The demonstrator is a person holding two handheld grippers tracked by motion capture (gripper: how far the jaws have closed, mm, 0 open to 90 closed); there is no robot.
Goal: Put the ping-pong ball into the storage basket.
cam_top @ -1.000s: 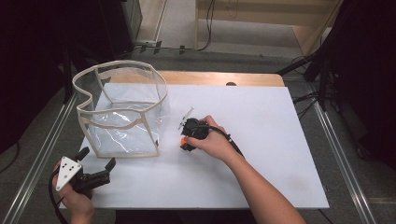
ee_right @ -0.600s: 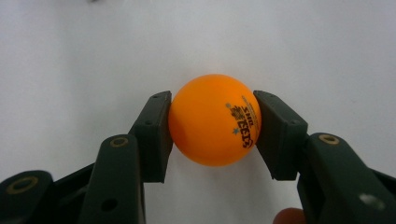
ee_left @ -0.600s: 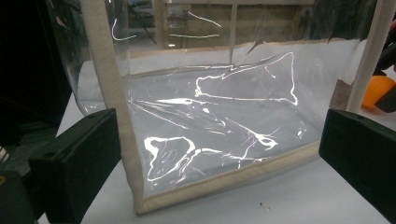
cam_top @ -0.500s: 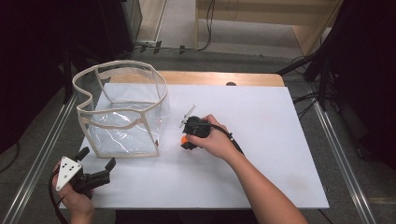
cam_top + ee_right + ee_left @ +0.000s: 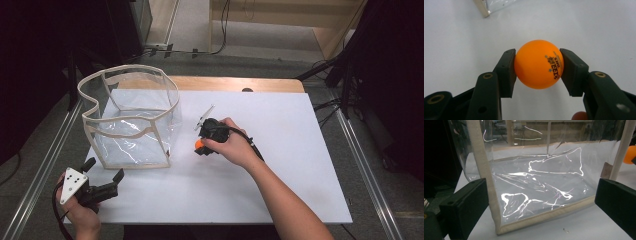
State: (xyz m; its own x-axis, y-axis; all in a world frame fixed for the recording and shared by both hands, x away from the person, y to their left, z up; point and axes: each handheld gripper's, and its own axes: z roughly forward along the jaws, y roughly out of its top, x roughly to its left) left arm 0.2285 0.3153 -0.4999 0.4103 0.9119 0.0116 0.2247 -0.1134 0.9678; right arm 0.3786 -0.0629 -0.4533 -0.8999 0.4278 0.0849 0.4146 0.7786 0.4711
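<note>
An orange ping-pong ball (image 5: 538, 64) with dark printed lettering sits between the jaws of my right gripper (image 5: 537, 68), which press on both its sides just above the white tabletop. From above, the ball (image 5: 199, 144) shows as an orange spot under my right gripper (image 5: 202, 145), right of a clear plastic bag (image 5: 131, 119) with cream fabric trim that stands open on the table. My left gripper (image 5: 103, 175) hovers at the table's front left corner, jaws spread wide and empty. It faces the bag's near wall (image 5: 536, 187).
The white table board (image 5: 280, 165) has a wooden strip (image 5: 235, 83) along its far edge and metal rails on both sides. Cables and dark equipment lie on the floor beyond. Open surface stretches to the right of my right hand.
My right gripper has shifted slightly toward the near side, with the ball in its jaws. The left gripper and the bag have stayed put.
</note>
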